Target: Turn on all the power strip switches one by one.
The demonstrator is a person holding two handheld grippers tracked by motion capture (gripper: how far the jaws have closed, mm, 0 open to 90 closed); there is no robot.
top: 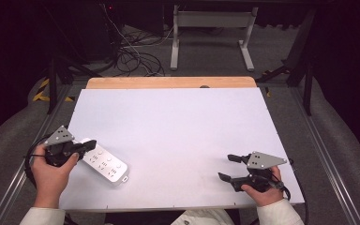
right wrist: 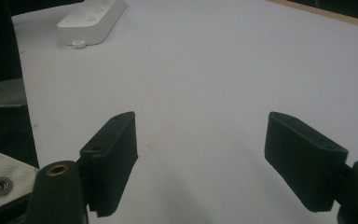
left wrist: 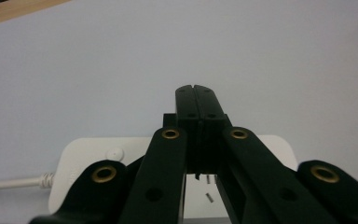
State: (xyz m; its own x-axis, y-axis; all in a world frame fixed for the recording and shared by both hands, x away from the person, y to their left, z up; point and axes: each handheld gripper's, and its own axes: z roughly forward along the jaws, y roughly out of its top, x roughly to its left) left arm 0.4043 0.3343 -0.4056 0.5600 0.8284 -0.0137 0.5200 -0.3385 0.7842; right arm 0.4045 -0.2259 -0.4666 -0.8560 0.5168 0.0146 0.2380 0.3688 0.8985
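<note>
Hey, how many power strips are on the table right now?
1. The white power strip lies near the table's front left corner, one end under the shut left gripper. The open right gripper hovers at the front right, holding nothing.

White power strip on white table

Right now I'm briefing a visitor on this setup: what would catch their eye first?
The white power strip at the table's near left, with the left gripper, jaws shut, over its end. At the near right, the right gripper hovers with jaws wide open.
</note>
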